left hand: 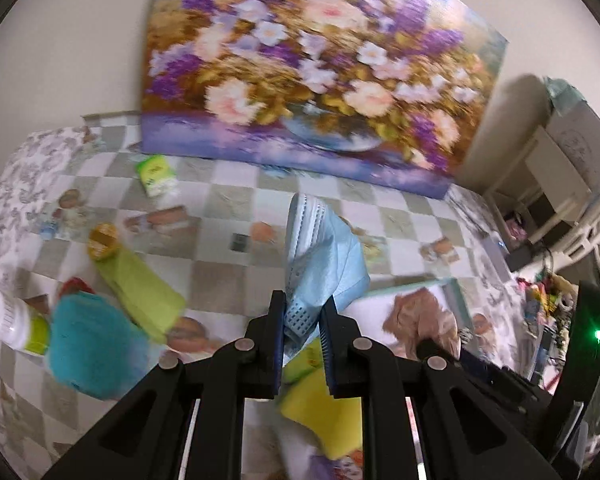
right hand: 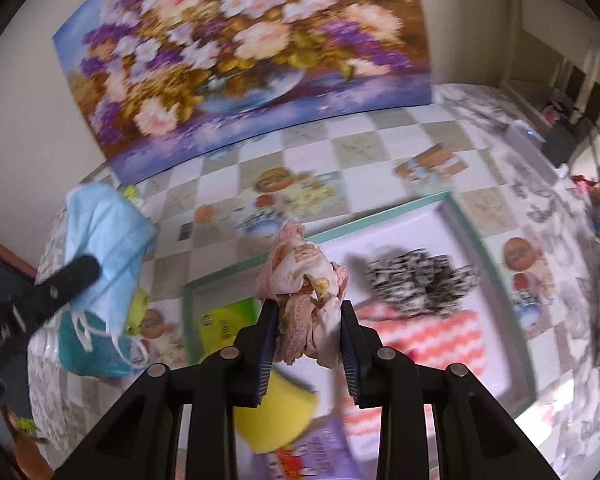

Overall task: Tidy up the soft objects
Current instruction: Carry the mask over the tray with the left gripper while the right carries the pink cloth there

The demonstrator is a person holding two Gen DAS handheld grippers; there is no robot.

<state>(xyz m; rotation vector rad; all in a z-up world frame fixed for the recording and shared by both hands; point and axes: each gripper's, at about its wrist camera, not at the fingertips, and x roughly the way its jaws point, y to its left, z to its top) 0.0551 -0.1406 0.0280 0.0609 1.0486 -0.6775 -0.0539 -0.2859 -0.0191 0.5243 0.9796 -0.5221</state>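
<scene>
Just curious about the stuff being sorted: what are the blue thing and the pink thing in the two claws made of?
Blue face mask: seemingly thin non-woven fabric, matte, pleated, white ear loops. Pink cloth: soft printed fabric, probably cotton, crumpled, with lace-like trim.

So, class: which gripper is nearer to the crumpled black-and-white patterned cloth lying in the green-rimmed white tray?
Right. The right gripper, holding a pink cloth, hangs just left of the black-and-white patterned cloth; the left gripper is farther left, outside the tray.

The left hand-held gripper (left hand: pixel 303 312) points steeply downward, jaws clamped (fully closed) on a blue face mask (left hand: pixel 324 248); the right hand-held gripper (right hand: pixel 310 320), likewise angled down, pinches bunched pink cloth (right hand: pixel 304 280).
</scene>
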